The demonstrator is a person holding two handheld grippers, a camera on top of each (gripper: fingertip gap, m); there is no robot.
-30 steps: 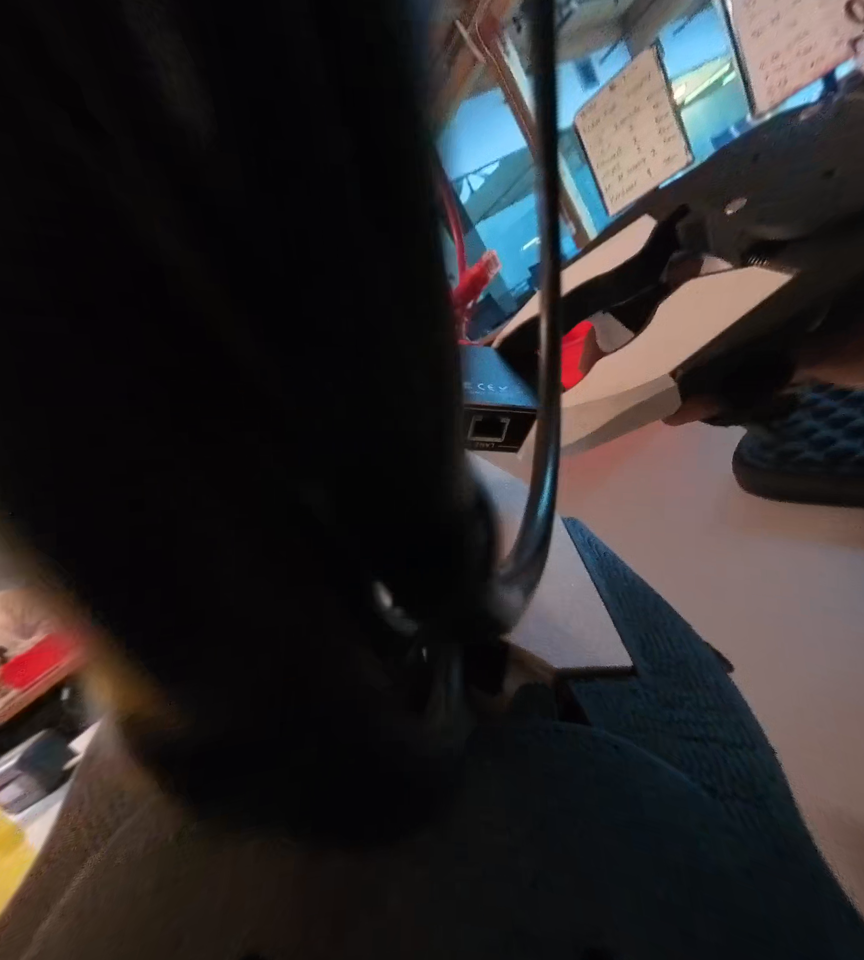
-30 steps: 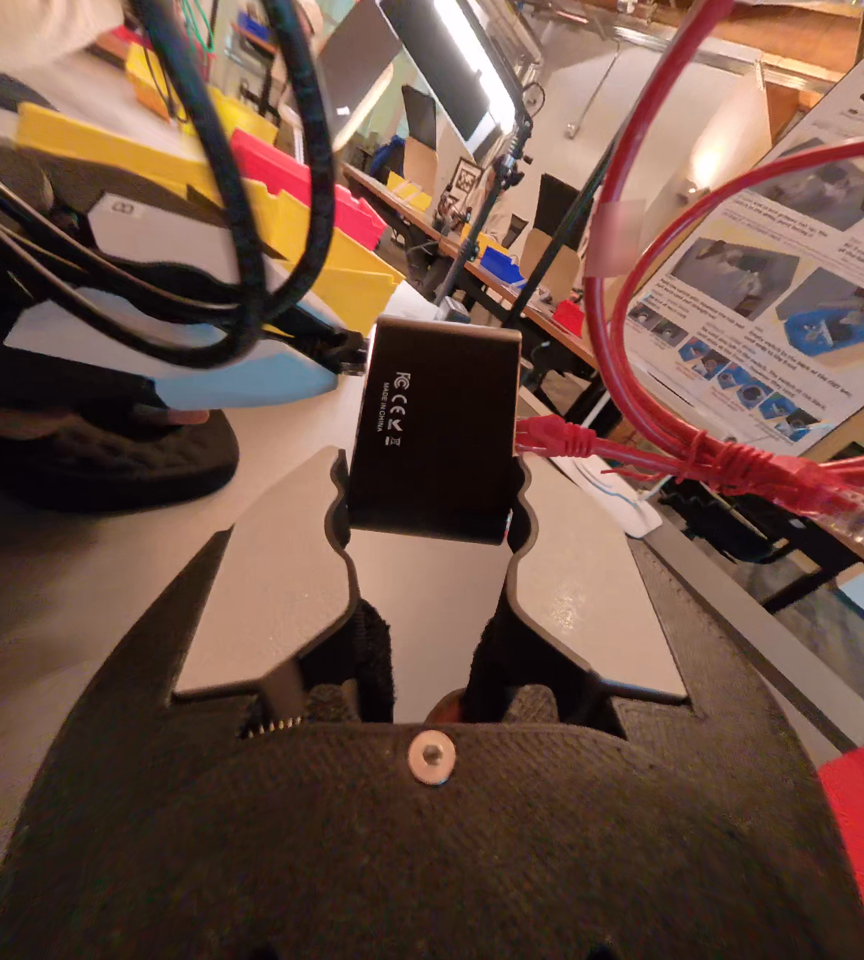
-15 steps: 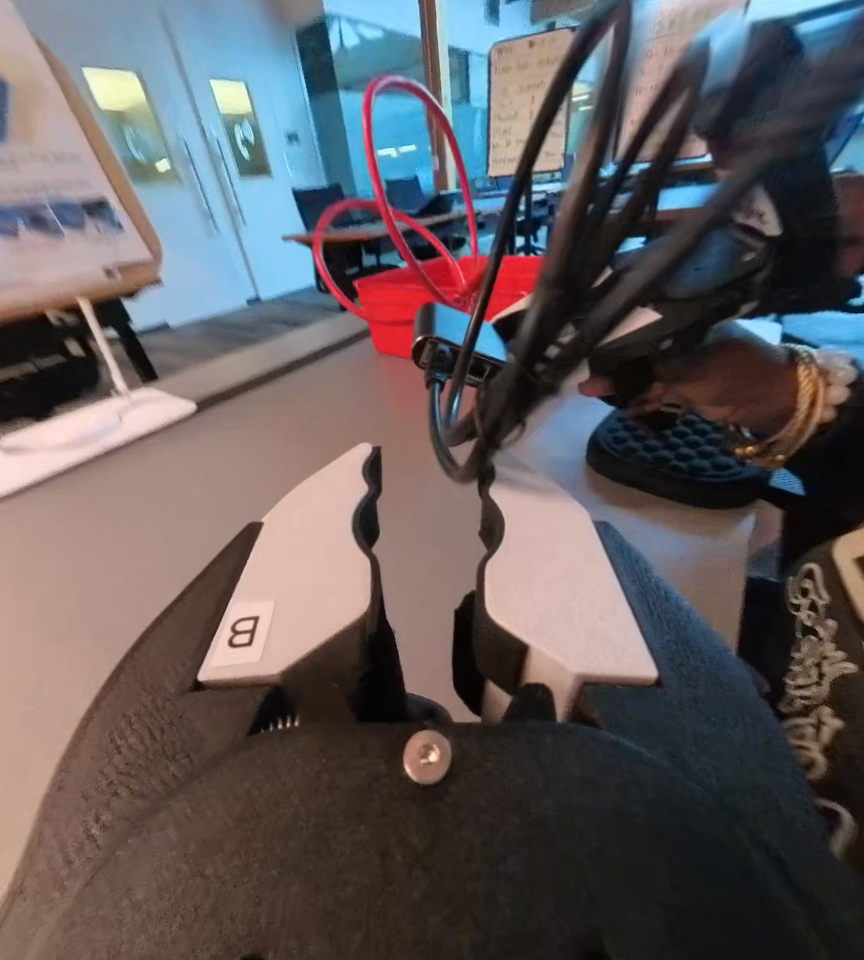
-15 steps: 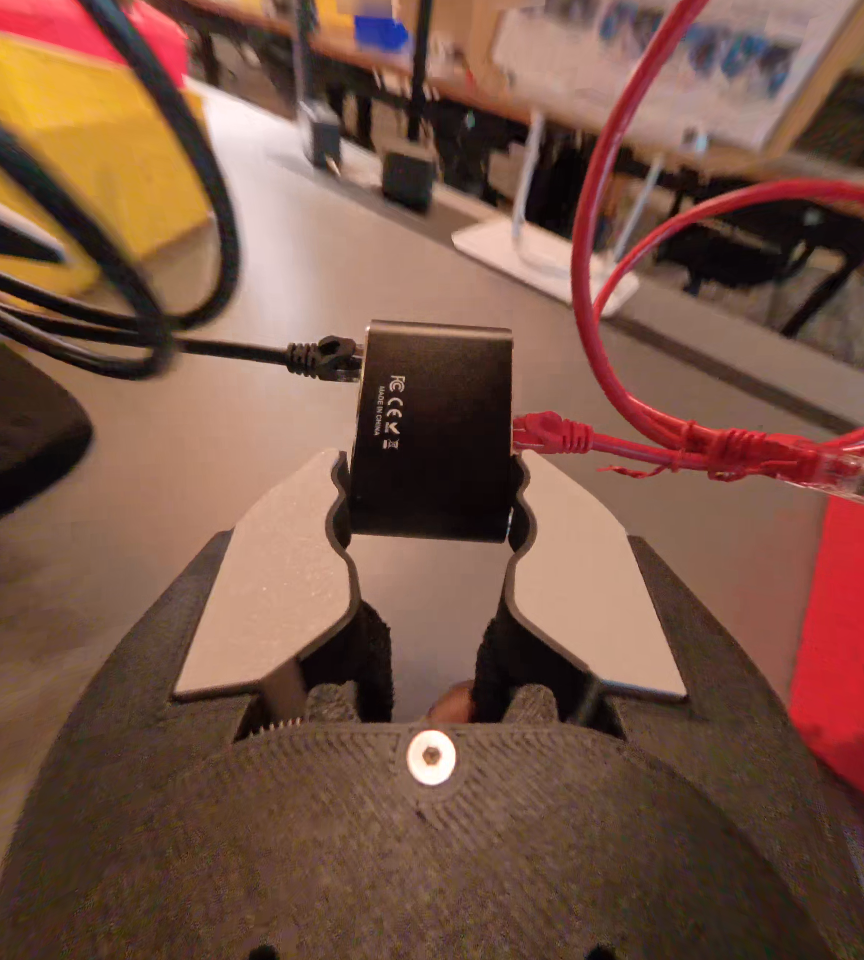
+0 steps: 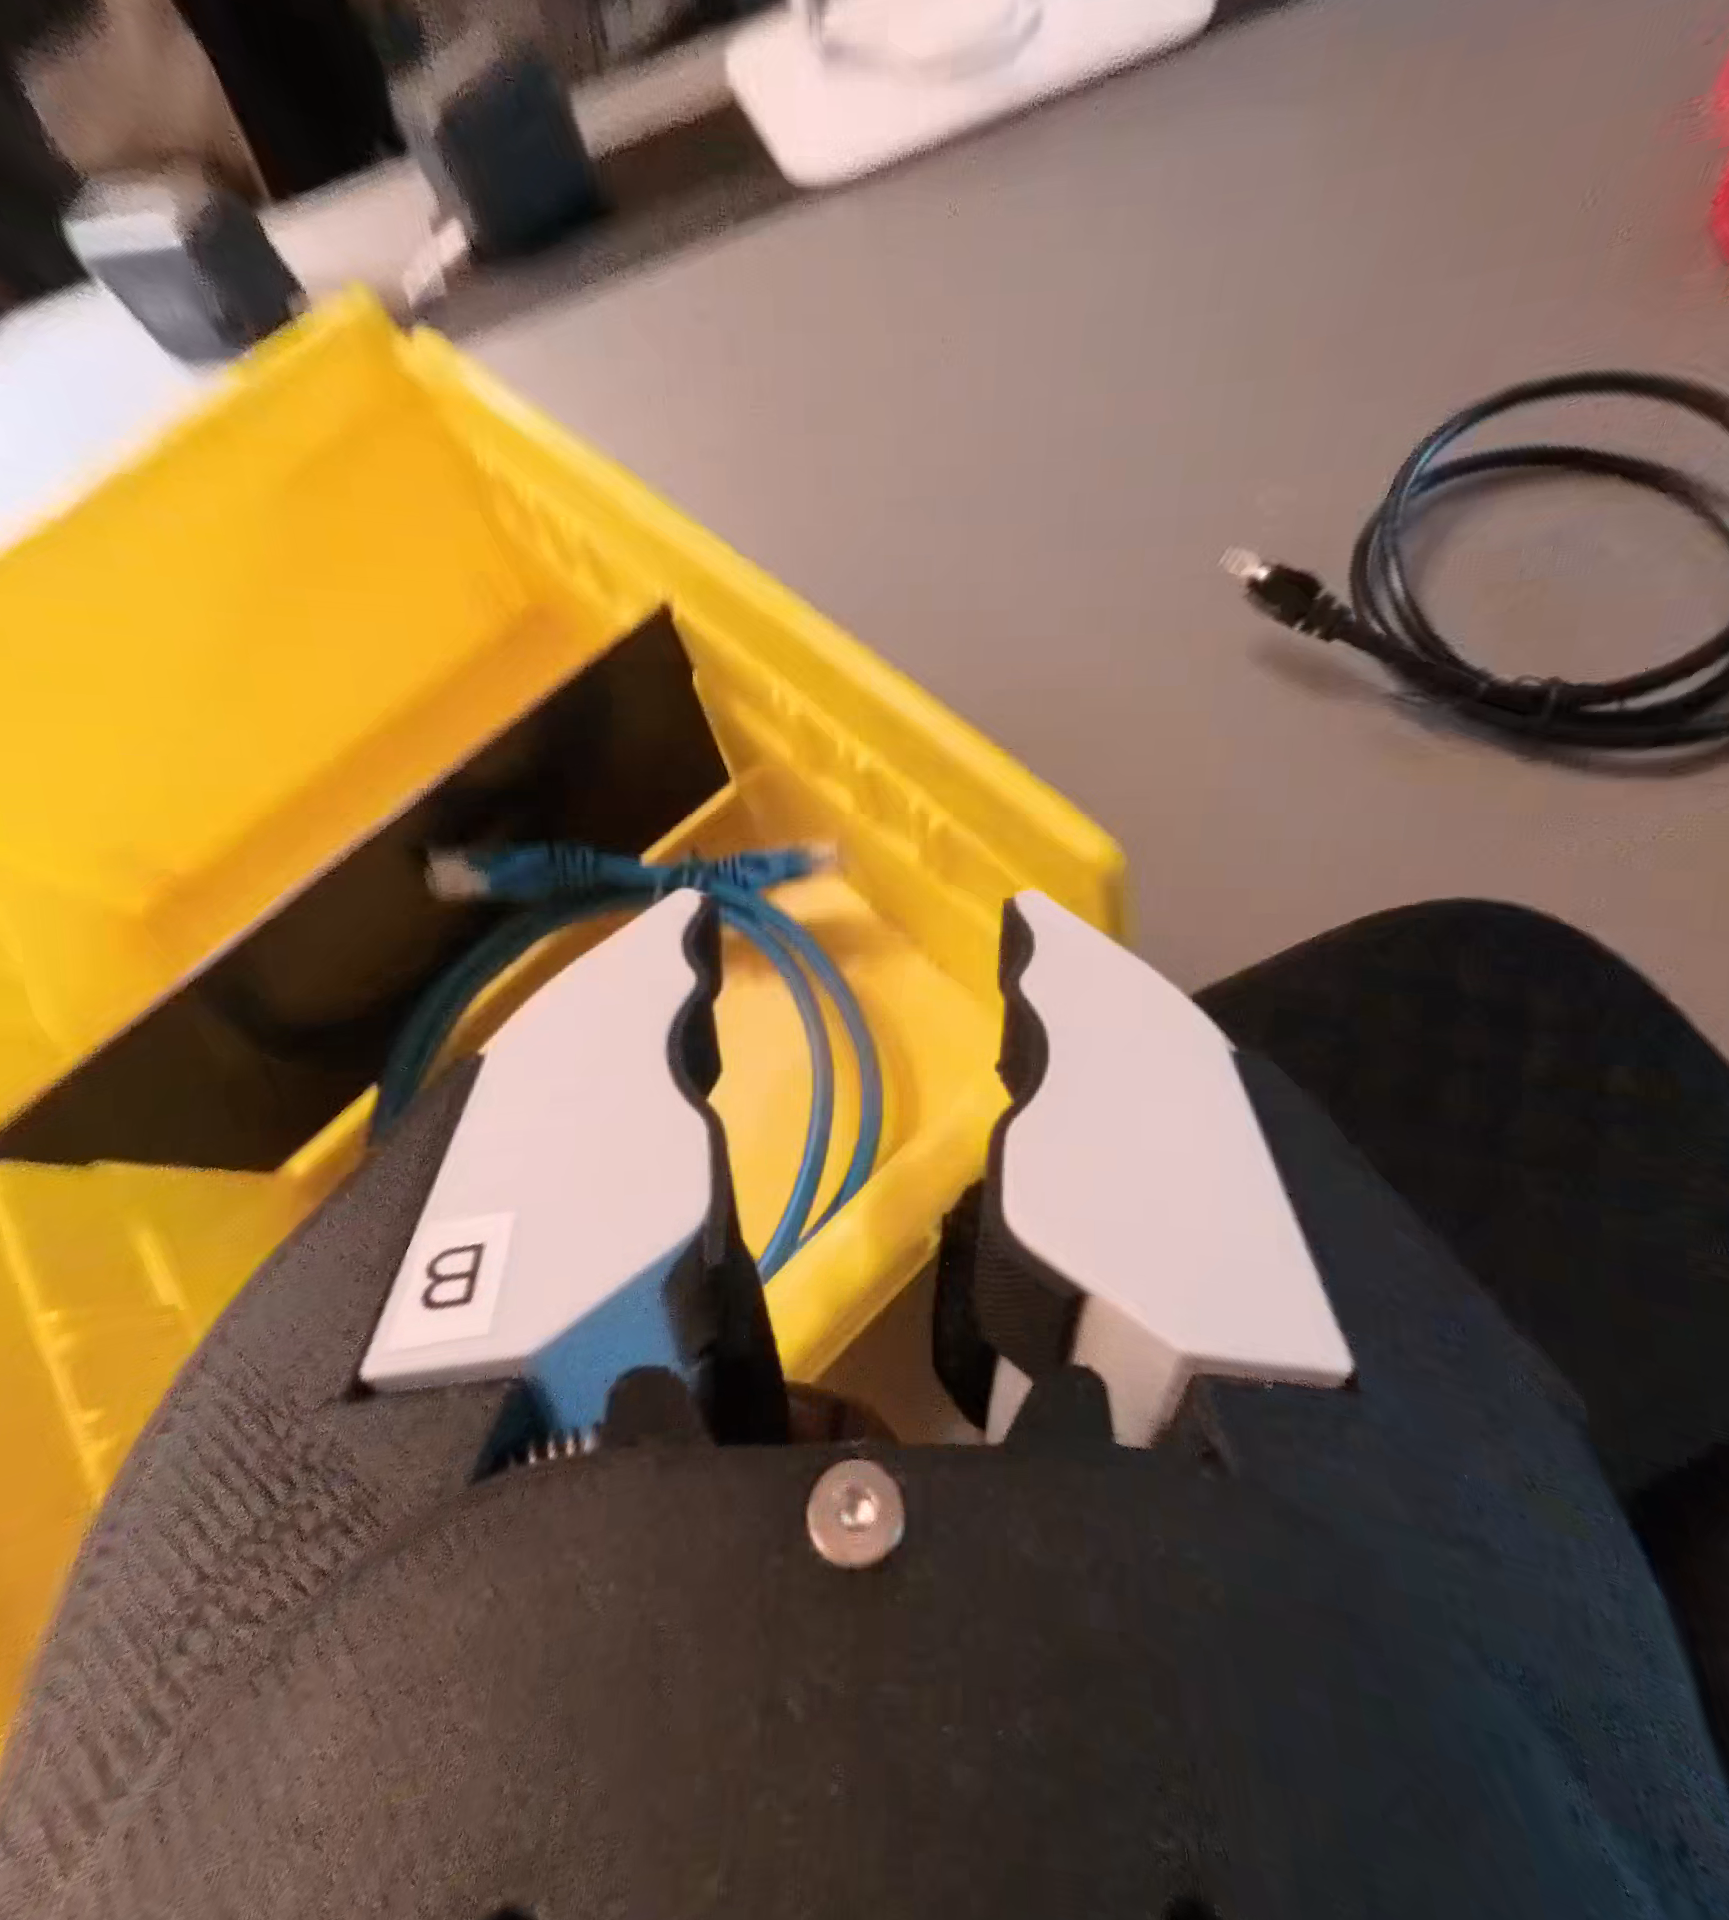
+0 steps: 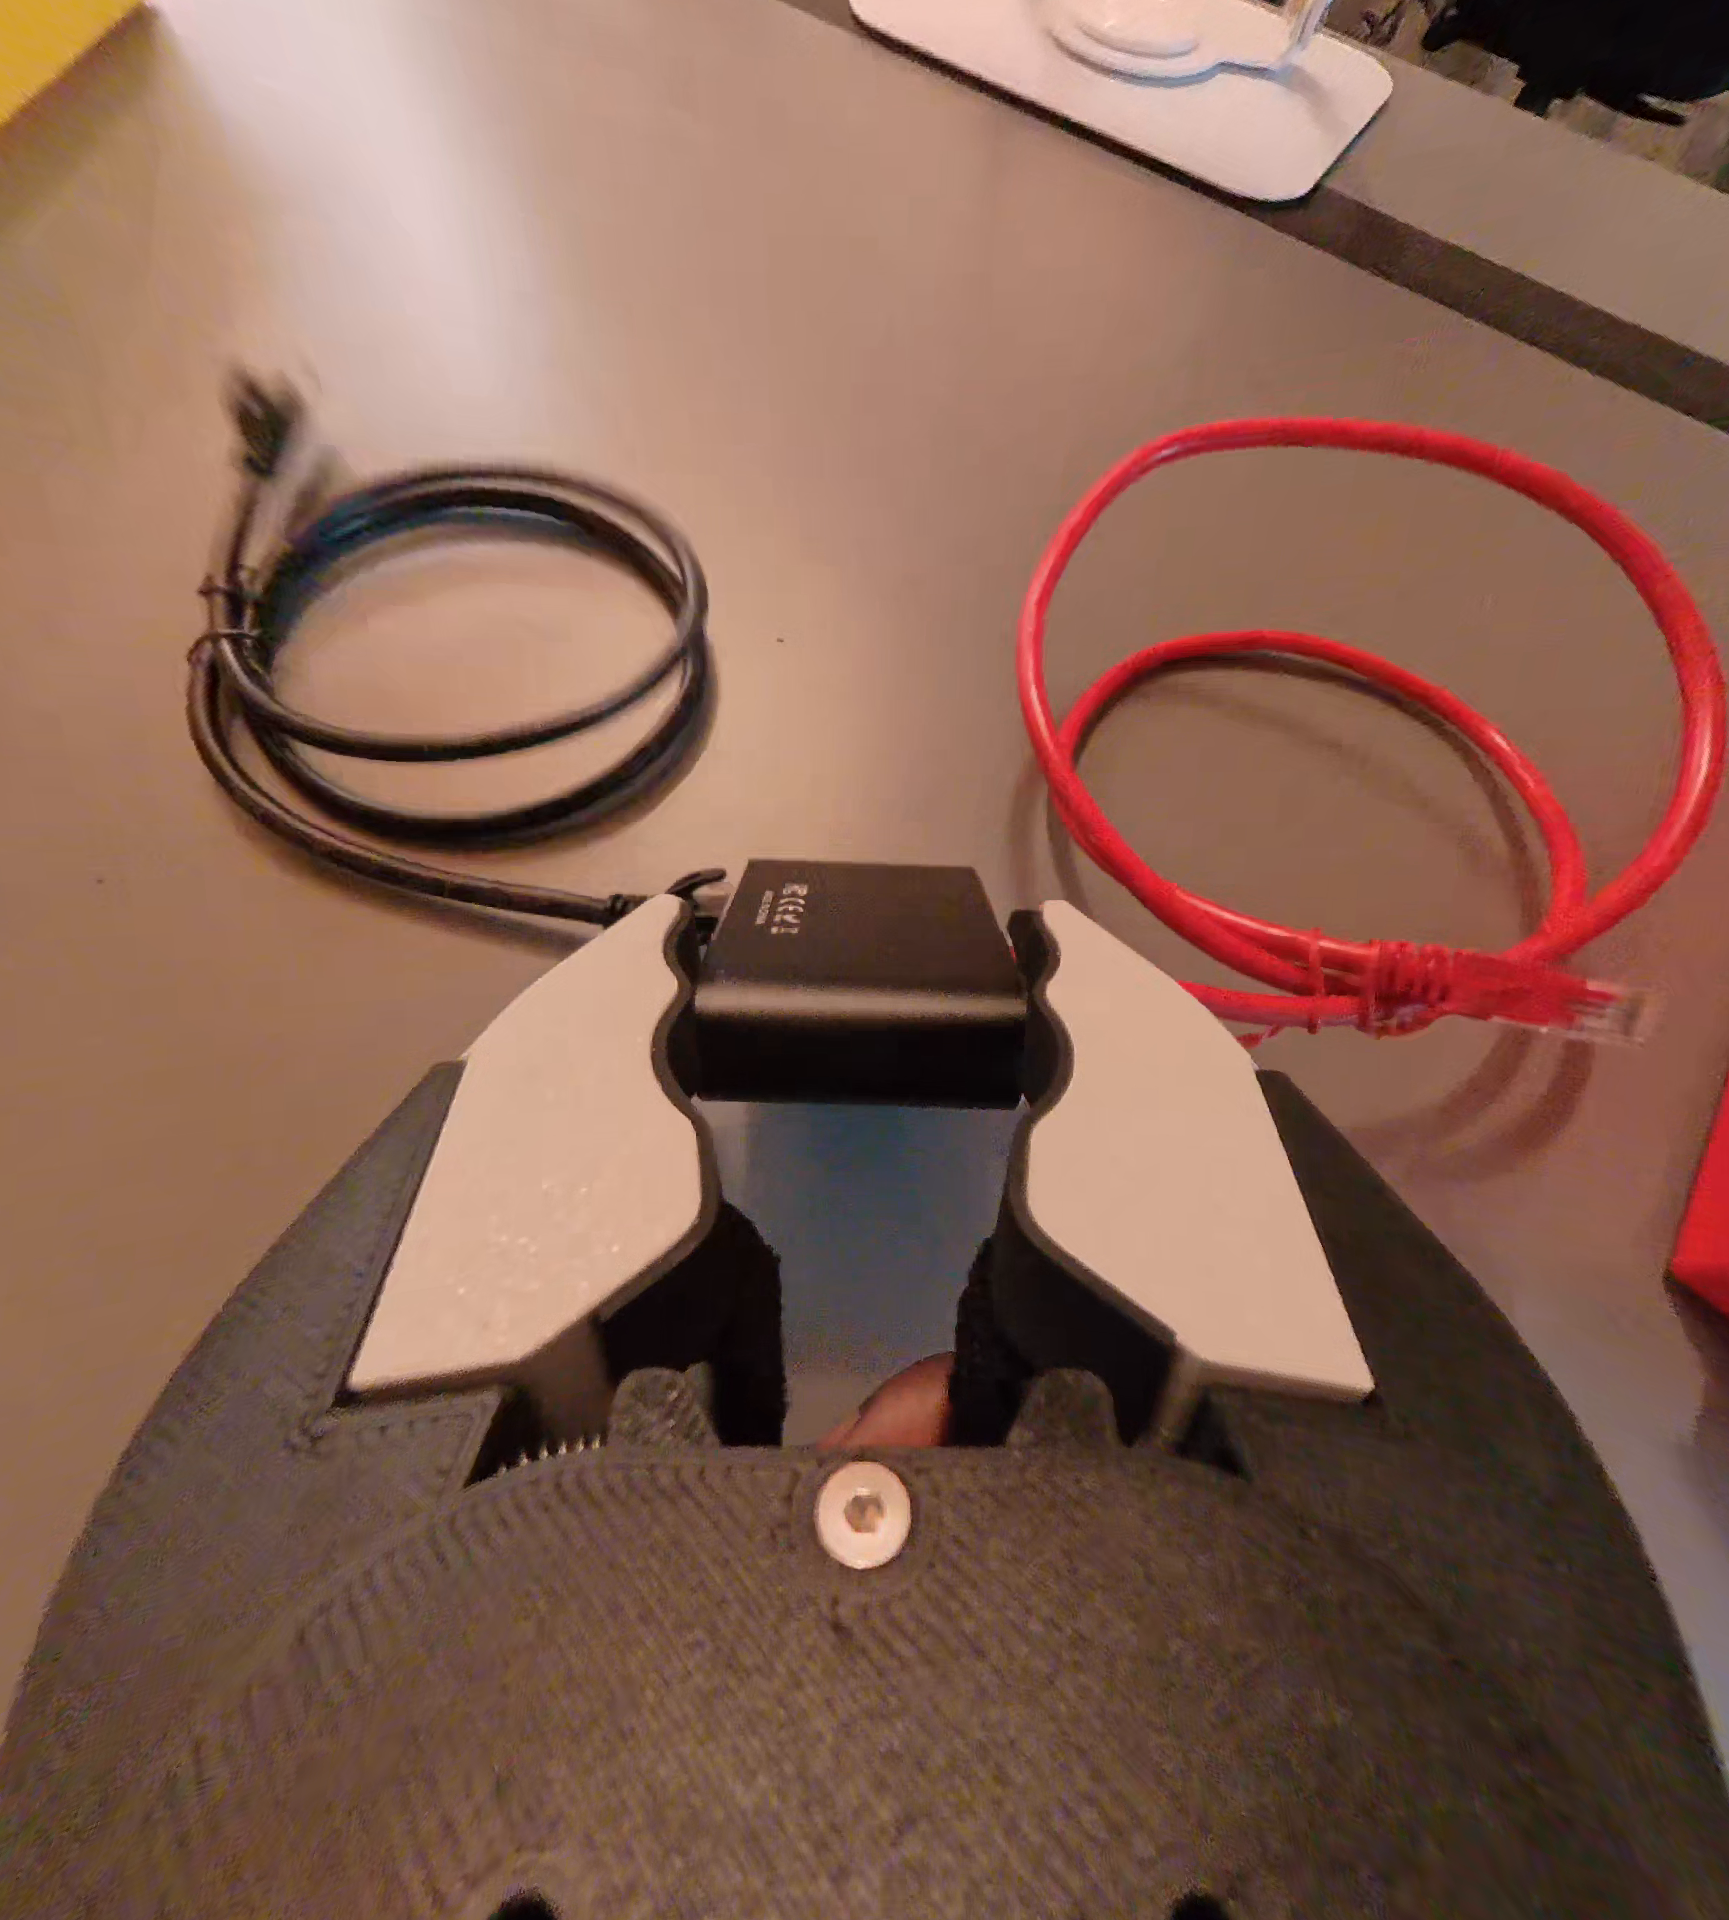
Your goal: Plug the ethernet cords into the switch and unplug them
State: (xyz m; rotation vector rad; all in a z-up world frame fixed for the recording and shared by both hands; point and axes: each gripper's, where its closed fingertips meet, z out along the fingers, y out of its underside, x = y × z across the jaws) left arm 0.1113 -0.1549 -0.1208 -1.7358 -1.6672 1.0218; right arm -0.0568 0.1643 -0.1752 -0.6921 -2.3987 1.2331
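While the right gripper (image 6: pixel 858 977) clamps the switch (image 6: pixel 858 961), the left gripper (image 5: pixel 849 987) gapes empty over the yellow bin (image 5: pixel 216 665); pinch the blue cord (image 5: pixel 844 1081) near its plug, I'd say.

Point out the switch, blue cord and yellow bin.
switch (image 6: pixel 858 971): right wrist view, top face.
blue cord (image 5: pixel 844 1081): left wrist view, loop between the fingers.
yellow bin (image 5: pixel 216 644): left wrist view, inner wall.

A smooth matt finish is shown by the black switch (image 6: pixel 858 971) and grey tabletop (image 6: pixel 839 312), glossy plastic by the yellow bin (image 5: pixel 216 644).
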